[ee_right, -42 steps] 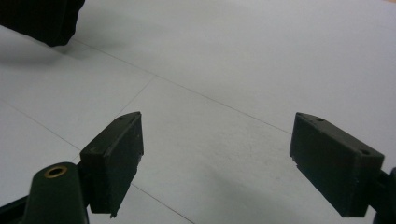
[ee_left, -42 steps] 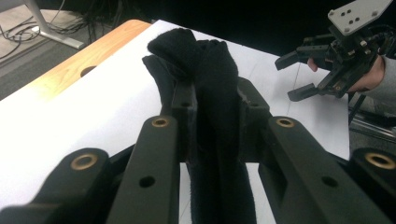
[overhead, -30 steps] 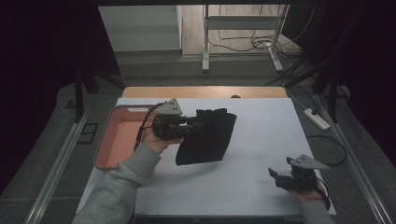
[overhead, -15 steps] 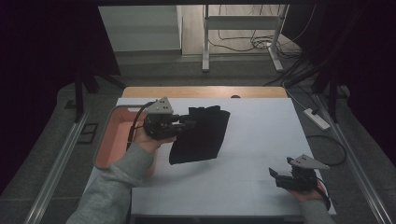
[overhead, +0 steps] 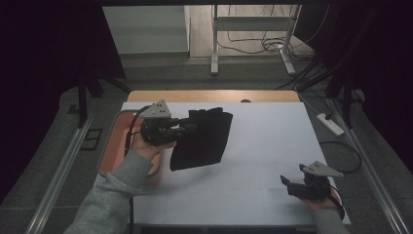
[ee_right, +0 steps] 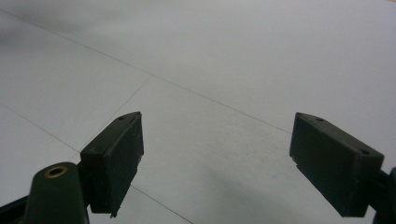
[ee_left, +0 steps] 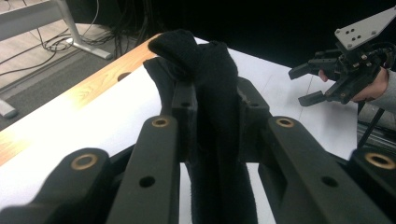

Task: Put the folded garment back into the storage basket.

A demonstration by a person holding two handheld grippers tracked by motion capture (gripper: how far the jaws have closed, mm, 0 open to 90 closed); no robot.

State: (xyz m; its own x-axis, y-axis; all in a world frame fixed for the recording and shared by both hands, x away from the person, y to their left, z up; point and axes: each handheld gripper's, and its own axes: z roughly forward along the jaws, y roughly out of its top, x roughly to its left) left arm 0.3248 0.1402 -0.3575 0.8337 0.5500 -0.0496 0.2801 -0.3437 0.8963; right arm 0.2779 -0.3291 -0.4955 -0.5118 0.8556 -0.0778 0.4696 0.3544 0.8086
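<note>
A black cloth (overhead: 204, 139) hangs off the white table (overhead: 272, 141), pinched at its left edge by my left gripper (overhead: 187, 127), which is shut on it. In the left gripper view the black cloth (ee_left: 215, 93) is bunched between the two jaws and rises past their tips. My right gripper (overhead: 288, 184) rests low at the table's near right corner, held in a hand. Its jaws stand wide apart over bare white table (ee_right: 224, 70) with nothing between them, the right gripper (ee_right: 217, 154) being open.
An orange tray (overhead: 111, 146) sits at the table's left edge, under my left forearm. A wooden strip (overhead: 209, 96) runs along the far edge. A power strip (overhead: 330, 124) lies on the floor to the right, and a metal stand (overhead: 251, 29) and cables are beyond the table.
My left gripper has carried the black cloth leftward, toward the orange tray, and lifted it slightly. The right gripper has stayed where it was.
</note>
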